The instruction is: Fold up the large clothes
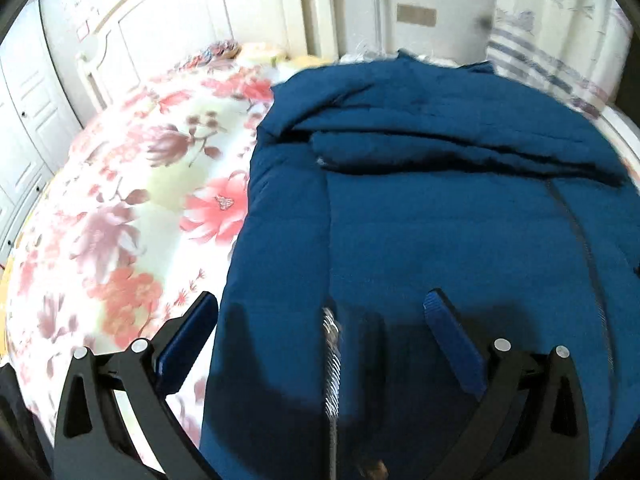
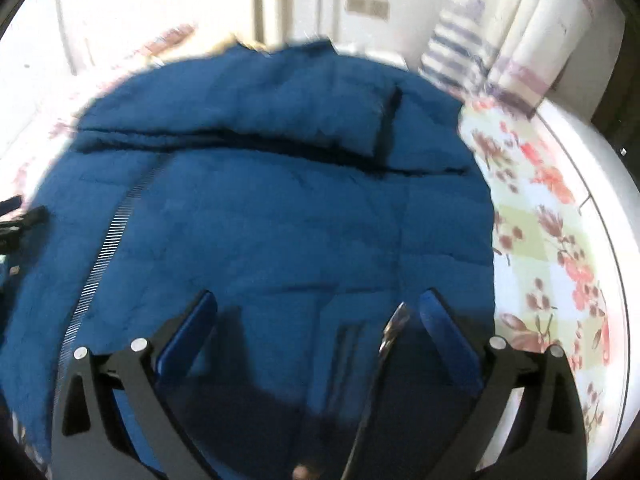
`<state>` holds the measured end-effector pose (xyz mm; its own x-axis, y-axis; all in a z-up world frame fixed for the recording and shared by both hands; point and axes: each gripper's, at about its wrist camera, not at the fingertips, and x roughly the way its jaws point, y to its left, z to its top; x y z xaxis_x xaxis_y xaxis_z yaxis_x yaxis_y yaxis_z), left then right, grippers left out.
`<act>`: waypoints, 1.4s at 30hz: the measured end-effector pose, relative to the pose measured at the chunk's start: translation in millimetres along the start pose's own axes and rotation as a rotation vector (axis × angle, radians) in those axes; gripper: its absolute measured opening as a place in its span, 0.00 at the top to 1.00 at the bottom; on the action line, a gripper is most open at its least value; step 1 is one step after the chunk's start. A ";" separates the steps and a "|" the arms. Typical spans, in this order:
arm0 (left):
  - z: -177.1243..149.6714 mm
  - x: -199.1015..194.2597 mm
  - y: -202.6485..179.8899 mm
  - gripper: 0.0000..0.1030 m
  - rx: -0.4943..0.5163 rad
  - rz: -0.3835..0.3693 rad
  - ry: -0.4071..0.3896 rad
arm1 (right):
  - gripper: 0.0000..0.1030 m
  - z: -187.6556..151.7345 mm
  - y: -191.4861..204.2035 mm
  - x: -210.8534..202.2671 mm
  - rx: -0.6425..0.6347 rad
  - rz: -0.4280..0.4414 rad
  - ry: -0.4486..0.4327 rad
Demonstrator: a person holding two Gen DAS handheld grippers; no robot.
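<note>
Spread flat across a bed, one large blue padded jacket (image 1: 420,208), filling most of both views. Under it, one floral bedspread (image 1: 152,184) in pink, red and pale green.

Only in the left wrist view: a white panelled headboard (image 1: 168,28), white cupboard doors (image 1: 24,120) at the far left, a patterned cushion (image 1: 218,50) near the bed's head, and the jacket's left border lying on the bedspread. Also there, a metal zip (image 1: 331,364) running down the cloth between the fingers, and a second line of zip teeth (image 1: 576,232) curving down on the right.

Only in the right wrist view: the jacket's right border against the bedspread, the bed's white edge (image 2: 600,208) curving beyond it, and (at the far left rim) the black tip of the other tool (image 2: 24,216). One zip line there too, at the left, plus a zip pull (image 2: 394,328) close to the right finger.

In both: a striped curtain (image 2: 472,44) at the upper right and a pale wall with one switch plate (image 2: 366,6).

Left gripper (image 1: 326,300): jaws spread wide, nothing pinched, left finger over the bedspread and right finger over the jacket. Right gripper (image 2: 320,300): jaws likewise spread wide and empty, both fingers over blue cloth. Contact between fingertips and cloth not to be made out (blur throughout).

No containers anywhere. Two grippers, four blue pads, one jacket.
</note>
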<state>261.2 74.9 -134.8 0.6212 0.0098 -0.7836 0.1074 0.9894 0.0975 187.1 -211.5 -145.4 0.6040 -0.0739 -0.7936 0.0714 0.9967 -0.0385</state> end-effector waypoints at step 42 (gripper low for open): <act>-127.2 -77.5 -63.2 0.04 0.225 -0.093 -0.085 | 0.02 -117.9 70.3 -57.2 -0.201 0.153 -0.038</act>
<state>107.5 30.0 -158.3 0.6629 -0.1010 -0.7419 0.3309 0.9284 0.1693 64.0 -133.3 -174.3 0.6251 0.0813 -0.7763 -0.1805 0.9827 -0.0424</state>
